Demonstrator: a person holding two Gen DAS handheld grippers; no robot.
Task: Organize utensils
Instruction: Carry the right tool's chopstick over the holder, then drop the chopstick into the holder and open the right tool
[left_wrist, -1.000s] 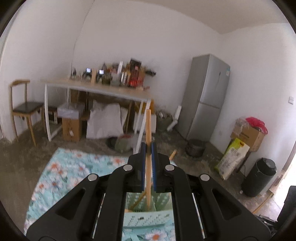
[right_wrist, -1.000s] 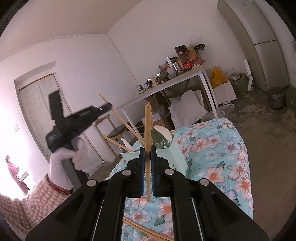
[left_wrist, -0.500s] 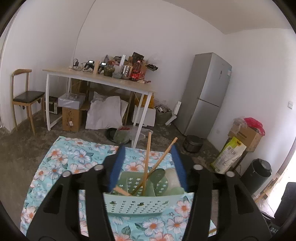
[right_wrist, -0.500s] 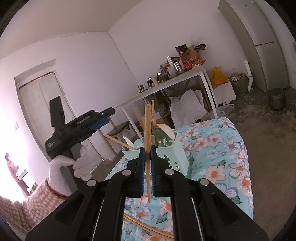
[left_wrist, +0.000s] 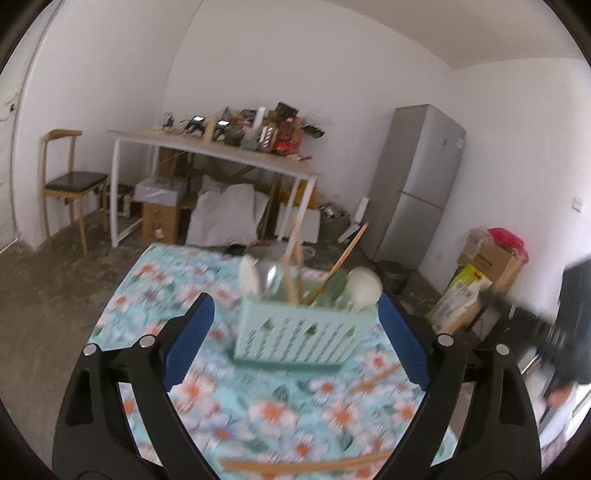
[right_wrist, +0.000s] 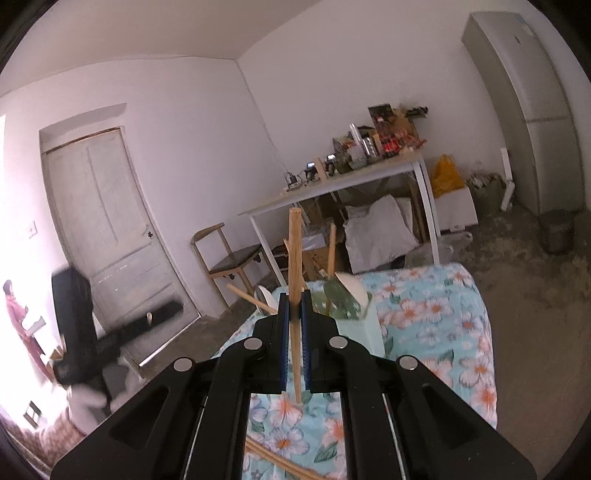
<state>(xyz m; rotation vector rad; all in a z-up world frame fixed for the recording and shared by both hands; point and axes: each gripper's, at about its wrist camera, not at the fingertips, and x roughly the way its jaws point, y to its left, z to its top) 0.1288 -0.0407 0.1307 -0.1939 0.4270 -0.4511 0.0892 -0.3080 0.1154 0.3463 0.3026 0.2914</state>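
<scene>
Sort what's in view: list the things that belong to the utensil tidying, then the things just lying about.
Job: mint utensil basket; chopstick clamped in right gripper; loose chopsticks on the floral cloth; left gripper, jaws opening, nothing between.

Lying about: fridge; chair; cluttered table.

The room has white walls (left_wrist: 295, 55) and a white ceiling (right_wrist: 129, 33). The floor (left_wrist: 48, 280) is bare, gray and rough. A long table (left_wrist: 221, 153) with white legs stands by the far wall, and lots of small stuff is piled on top of it. Boxes (left_wrist: 160, 206) and a white bag (left_wrist: 225, 218) sit under it. A wooden chair (left_wrist: 70, 181) with a dark seat stands near the table. A tall gray fridge (left_wrist: 417, 184) is in the corner. A cardboard box (left_wrist: 491, 258) sits by the other wall. There is a pale closed door (right_wrist: 107, 229). Bright light comes in beside it.
</scene>
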